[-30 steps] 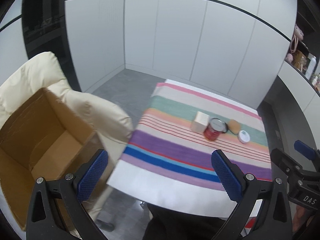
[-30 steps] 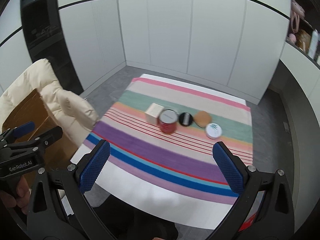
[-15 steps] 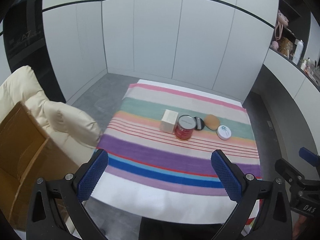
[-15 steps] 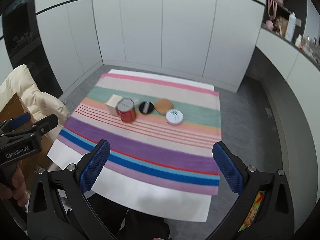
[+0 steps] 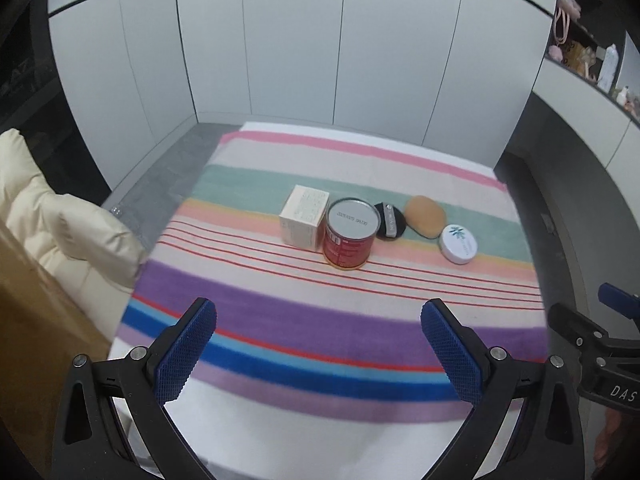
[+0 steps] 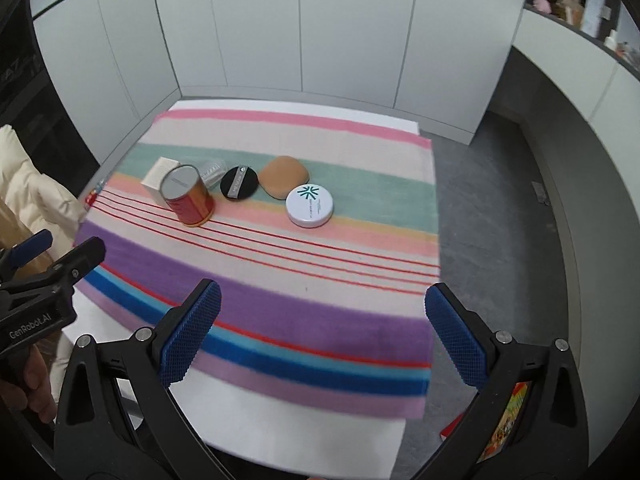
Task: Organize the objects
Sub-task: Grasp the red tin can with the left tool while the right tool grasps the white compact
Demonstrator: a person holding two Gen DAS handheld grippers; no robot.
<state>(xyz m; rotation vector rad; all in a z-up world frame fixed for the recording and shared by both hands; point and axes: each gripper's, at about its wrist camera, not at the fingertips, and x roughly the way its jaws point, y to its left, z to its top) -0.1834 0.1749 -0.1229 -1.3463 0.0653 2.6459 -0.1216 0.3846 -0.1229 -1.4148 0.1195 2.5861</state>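
Observation:
A row of small objects lies across the striped cloth (image 5: 320, 320) (image 6: 280, 280): a cream carton (image 5: 304, 216) (image 6: 159, 178), a red tin can (image 5: 350, 238) (image 6: 188, 196), a black round puff (image 5: 390, 220) (image 6: 239, 183), a tan sponge (image 5: 425, 216) (image 6: 283, 177) and a white round compact (image 5: 458, 243) (image 6: 309, 205). A clear plastic item (image 6: 210, 172) shows behind the can. My left gripper (image 5: 318, 354) hangs open above the cloth's near edge, well short of the row. My right gripper (image 6: 322, 338) is open too, over the near right part, holding nothing.
A cardboard box (image 5: 36, 340) sits at the left on a cream padded chair (image 5: 60, 220) (image 6: 24, 184). Grey floor surrounds the table. White cabinets stand behind, with a cluttered shelf (image 5: 592, 68) at the right. A colourful packet (image 6: 504, 420) lies low at the right.
Both grippers have swung to the right and moved closer to the table; the cardboard box has slid toward the left edge of view. The objects on the cloth have stayed put.

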